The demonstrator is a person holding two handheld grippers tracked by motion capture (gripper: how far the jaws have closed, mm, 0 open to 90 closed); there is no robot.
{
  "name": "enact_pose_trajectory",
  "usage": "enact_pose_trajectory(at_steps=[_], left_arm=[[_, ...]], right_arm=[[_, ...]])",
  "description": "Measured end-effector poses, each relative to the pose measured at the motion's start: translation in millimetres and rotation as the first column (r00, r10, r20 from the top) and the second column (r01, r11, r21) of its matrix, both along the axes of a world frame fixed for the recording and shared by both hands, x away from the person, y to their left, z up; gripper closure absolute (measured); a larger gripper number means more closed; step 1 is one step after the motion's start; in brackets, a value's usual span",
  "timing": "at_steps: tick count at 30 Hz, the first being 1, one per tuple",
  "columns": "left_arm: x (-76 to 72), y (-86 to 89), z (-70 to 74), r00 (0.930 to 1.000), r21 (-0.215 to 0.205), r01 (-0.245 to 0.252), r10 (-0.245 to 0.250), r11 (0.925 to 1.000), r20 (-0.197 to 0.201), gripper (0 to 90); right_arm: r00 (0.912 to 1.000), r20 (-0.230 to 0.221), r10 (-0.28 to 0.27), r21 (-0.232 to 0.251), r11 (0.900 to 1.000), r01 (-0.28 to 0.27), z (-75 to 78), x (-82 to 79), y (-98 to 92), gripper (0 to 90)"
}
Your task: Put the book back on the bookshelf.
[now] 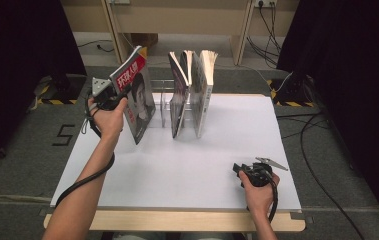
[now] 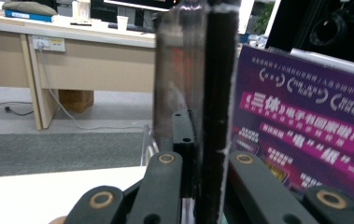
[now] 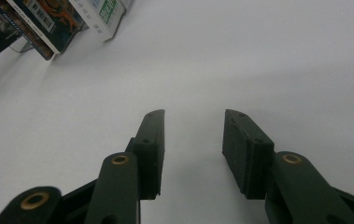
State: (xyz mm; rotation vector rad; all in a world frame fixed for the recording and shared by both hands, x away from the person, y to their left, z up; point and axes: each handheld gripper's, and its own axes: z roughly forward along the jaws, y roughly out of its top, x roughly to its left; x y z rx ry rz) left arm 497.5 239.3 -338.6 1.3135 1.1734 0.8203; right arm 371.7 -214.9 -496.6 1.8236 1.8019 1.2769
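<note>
Left gripper [image 1: 111, 96] clamped tight on the magazine [image 1: 137, 100], lifted beside the rack [image 1: 163, 107] (books [image 1: 192, 92] upright there). Right gripper [image 3: 193, 140] half open, empty, low over the table [image 1: 187, 165].

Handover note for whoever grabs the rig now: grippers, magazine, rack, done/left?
Left gripper: shut on the magazine, gripping its edge and holding it tilted, just left of the clear rack.
Right gripper: open, holding nothing, resting low over the white table near its front right.
Rack: other books stand upright in it; the slots at its left end look free.
Done: magazine is in the grip.
Left: probably either slot it into the free left end or set it down clear of the rack; from this moment I cannot tell which.
</note>
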Motion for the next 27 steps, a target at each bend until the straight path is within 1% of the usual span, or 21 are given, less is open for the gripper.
enact_pose_trajectory(at_steps=[1, 2, 3, 4, 5, 6, 7, 9, 10, 12, 15, 18, 27], left_arm=[[2.0, -1.5, 3.8, 0.9999, 0.005, -0.002, 0.002, 1.0, 0.017, 86.5], [2.0, -1.5, 3.8, 0.9999, 0.005, -0.002, 0.002, 1.0, 0.017, 86.5], [4.6, -4.0, 9.0, 0.9995, 0.023, -0.001, 0.001, 0.9997, 0.03, 86.5], [4.6, -4.0, 9.0, 0.9995, 0.023, -0.001, 0.001, 0.9997, 0.03, 86.5], [7.8, -7.0, 15.4, 0.9993, 0.028, 0.001, -0.002, 0.9996, 0.037, 86.5], [7.8, -7.0, 15.4, 0.9993, 0.028, 0.001, -0.002, 0.9996, 0.037, 86.5], [9.8, -9.2, 20.7, 0.9989, 0.038, 0.001, -0.003, 0.9993, 0.047, 86.5], [11.5, -11.4, 26.6, 0.998, 0.029, 0.001, -0.003, 0.9996, 0.062, 86.5], [11.5, -11.4, 26.6, 0.998, 0.029, 0.001, -0.003, 0.9996, 0.062, 86.5], [13.6, -14.4, 33.4, 0.9972, 0.037, 0.005, -0.008, 0.9993, 0.075, 86.5], [16.0, -16.6, 36.8, 0.9965, 0.051, 0.002, -0.006, 0.9987, 0.083, 86.5], [18.5, -17.2, 37.3, 0.9965, 0.047, 0.001, -0.005, 0.9989, 0.084, 86.5], [24.7, -21.1, 35.9, 0.9965, 0.056, 0.001, -0.006, 0.9984, 0.084, 86.5]], right_arm=[[1.0, 0.0, 0.0, -0.001, 1.0, 0.0, -0.2, 0.2, -0.3, 59.8], [1.0, 0.0, 0.0, -0.001, 1.0, 0.0, -0.2, 0.2, -0.3, 59.8], [1.0, -0.002, -0.003, 0.004, 1.0, 0.003, -0.4, 0.3, -0.5, 59.9], [1.0, -0.003, -0.004, 0.006, 1.0, 0.004, -0.5, 0.3, -0.5, 59.9], [1.0, -0.003, -0.004, 0.005, 1.0, 0.004, -0.6, 0.4, -0.6, 59.9], [1.0, -0.003, -0.004, 0.005, 1.0, 0.004, -0.6, 0.4, -0.6, 59.9], [1.0, -0.003, -0.003, 0.005, 1.0, 0.003, -0.6, 0.4, -0.5, 59.9], [1.0, -0.002, -0.004, 0.007, 1.0, 0.004, -0.3, 0.3, -0.6, 59.9], [1.0, -0.001, -0.004, 0.007, 1.0, 0.004, -0.2, 0.2, -0.7, 59.9], [1.0, -0.002, -0.006, 0.008, 1.0, 0.006, -0.2, 0.2, -1.1, 59.9], [1.0, -0.002, -0.006, 0.008, 1.0, 0.006, -0.2, 0.3, -1.4, 59.9], [1.0, -0.002, -0.007, 0.01, 1.0, 0.007, 0.1, 0.2, -1.5, 60.0], [1.0, -0.003, -0.008, 0.009, 1.0, 0.009, -0.4, 0.8, -1.9, 60.0]])
